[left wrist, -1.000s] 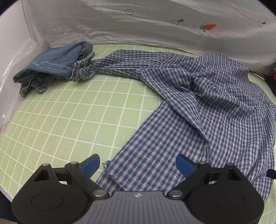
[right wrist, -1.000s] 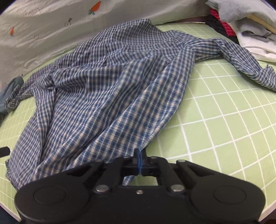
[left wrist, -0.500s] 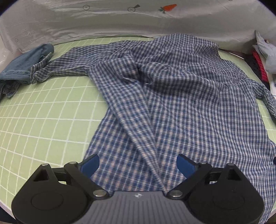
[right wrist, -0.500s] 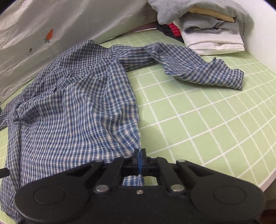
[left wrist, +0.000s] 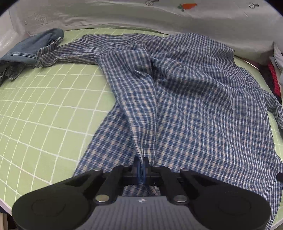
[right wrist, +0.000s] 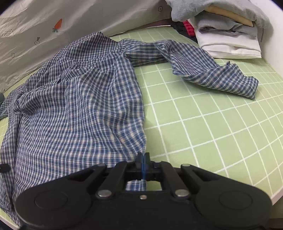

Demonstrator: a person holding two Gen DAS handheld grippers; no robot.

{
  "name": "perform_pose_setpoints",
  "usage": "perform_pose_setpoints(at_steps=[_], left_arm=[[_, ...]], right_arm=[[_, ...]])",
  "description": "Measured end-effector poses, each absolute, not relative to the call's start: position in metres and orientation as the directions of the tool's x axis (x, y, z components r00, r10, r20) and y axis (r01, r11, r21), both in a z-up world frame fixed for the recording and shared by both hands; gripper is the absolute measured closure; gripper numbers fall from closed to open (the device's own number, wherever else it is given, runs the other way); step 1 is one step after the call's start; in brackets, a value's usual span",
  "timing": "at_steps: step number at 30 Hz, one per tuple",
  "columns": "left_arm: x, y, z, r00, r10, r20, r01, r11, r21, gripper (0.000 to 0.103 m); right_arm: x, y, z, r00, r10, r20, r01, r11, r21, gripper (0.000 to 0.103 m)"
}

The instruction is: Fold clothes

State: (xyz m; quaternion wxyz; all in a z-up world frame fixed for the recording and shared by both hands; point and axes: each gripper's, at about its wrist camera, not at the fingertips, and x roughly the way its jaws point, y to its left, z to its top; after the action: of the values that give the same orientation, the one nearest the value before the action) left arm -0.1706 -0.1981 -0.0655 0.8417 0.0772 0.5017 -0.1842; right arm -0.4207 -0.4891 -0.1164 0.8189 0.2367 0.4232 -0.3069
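On the desk: a green grid mat point(left wrist: 44, 109) carries everything, with a grey printed sheet point(left wrist: 123, 16) rising behind it.
Shirt: the blue checked shirt point(left wrist: 185, 99) lies spread and rumpled across the mat, hem toward both grippers, one sleeve point(right wrist: 208, 70) stretched toward the folded clothes stack point(right wrist: 226, 35), the other touching the denim garment point(left wrist: 30, 47).
Left gripper: left gripper point(left wrist: 141, 167), jaws closed together, pinching a raised ridge of the shirt's hem near its middle.
Right gripper: right gripper point(right wrist: 143, 163), jaws closed together, clamped on the shirt's hem corner at the mat's near edge.
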Motion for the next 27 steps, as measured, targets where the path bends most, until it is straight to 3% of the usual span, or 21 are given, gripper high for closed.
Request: perform_pose_setpoints(at_steps=[10,23,26,27], left_arm=[[-0.13,-0.121,-0.05,0.557,-0.096,-0.825,0.269,0.96,0.07,0.101],[-0.124,-0.05,-0.072,0.5,-0.081,-0.862,0.229,0.973,0.042,0.1],[-0.12,-0.057,-0.068,0.507,-0.084,-0.858,0.225,0.974,0.038,0.095],[-0.119,-0.059,-0.066,0.51,-0.085,-0.856,0.224,0.974,0.037,0.088]], right_arm=[[-0.419,-0.481,-0.115,0.413,-0.369,-0.833,0.762,0.641,0.094,0.102],[-0.407,-0.48,-0.113,0.316,-0.464,-0.828,0.829,0.56,0.002,0.102],[-0.404,-0.478,-0.115,0.29,-0.462,-0.838,0.834,0.552,-0.016,0.101],[-0.402,-0.478,-0.115,0.287,-0.463,-0.839,0.836,0.549,-0.017,0.098]])
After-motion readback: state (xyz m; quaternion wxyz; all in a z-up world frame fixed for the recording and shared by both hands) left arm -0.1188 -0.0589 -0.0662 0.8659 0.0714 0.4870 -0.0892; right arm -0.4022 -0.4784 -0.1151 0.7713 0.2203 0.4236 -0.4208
